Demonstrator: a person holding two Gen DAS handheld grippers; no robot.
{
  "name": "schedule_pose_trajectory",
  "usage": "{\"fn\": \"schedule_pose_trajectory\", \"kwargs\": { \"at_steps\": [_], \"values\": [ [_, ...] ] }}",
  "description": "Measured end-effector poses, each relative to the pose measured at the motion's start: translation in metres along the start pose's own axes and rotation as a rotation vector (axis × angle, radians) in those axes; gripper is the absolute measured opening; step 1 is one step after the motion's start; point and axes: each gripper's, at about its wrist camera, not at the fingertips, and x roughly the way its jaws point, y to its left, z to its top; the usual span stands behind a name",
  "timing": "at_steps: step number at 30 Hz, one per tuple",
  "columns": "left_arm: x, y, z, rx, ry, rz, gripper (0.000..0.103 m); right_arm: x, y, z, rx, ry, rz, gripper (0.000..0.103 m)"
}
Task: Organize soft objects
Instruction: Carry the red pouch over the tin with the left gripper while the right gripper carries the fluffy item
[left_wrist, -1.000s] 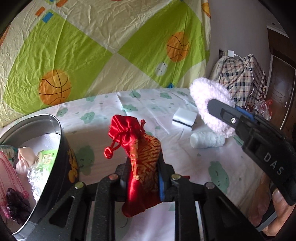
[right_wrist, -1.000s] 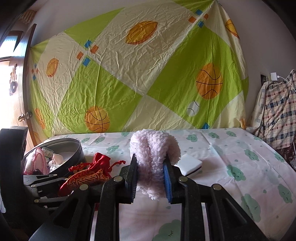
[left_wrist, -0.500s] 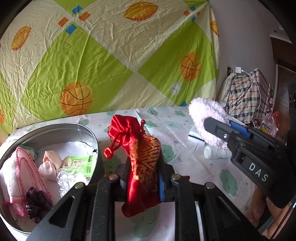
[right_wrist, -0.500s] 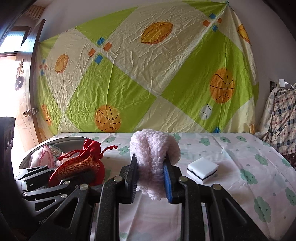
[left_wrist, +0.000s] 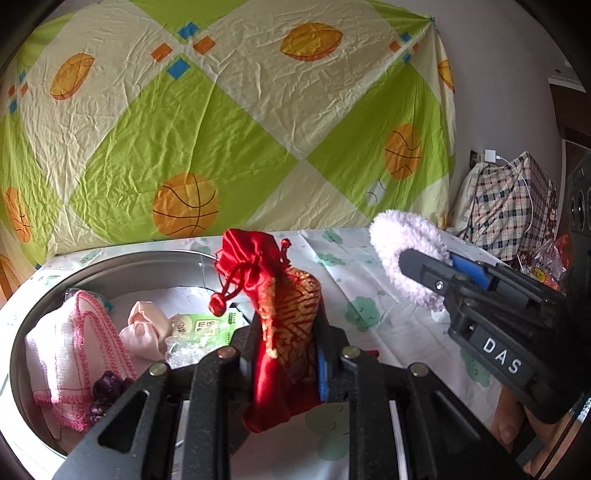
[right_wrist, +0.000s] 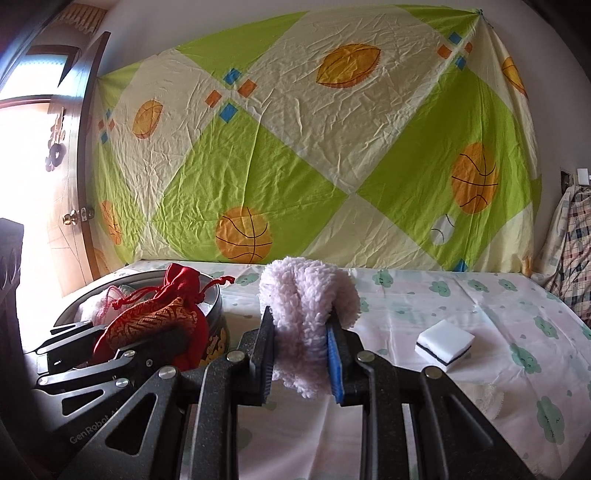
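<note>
The left claw (left_wrist: 286, 354) is clenched on a red pouch (left_wrist: 280, 314), which stands upright between its jaws. The right claw (right_wrist: 301, 354) is clenched on a fluffy pink cloth (right_wrist: 308, 306). A round metal tin (left_wrist: 110, 266) lies ahead-left of the left claw, holding a pink towel (left_wrist: 74, 350) and a green packet (left_wrist: 201, 326). A white sponge (right_wrist: 445, 341) rests on the sheet ahead-right of the right claw.

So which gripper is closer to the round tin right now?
Left. The left gripper holds the red pouch at the round tin rim; the right gripper, clamping pink fluff, sits farther right.
</note>
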Motion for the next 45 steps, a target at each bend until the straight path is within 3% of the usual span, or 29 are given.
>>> {"fn": "schedule_pose_trajectory", "kwargs": {
  "at_steps": [9,27,45],
  "values": [
    [-0.016,0.019,0.001,-0.021,-0.032,0.023,0.02,0.009,0.023,0.004,-0.029,0.006,0.039,0.026],
    [-0.04,0.048,0.006,-0.05,-0.1,0.101,0.02,-0.001,0.06,0.032,-0.095,-0.067,0.091,0.026],
    [-0.048,0.078,0.01,-0.072,-0.1,0.164,0.02,0.012,0.088,0.048,-0.139,-0.074,0.137,0.026]
  ]
}}
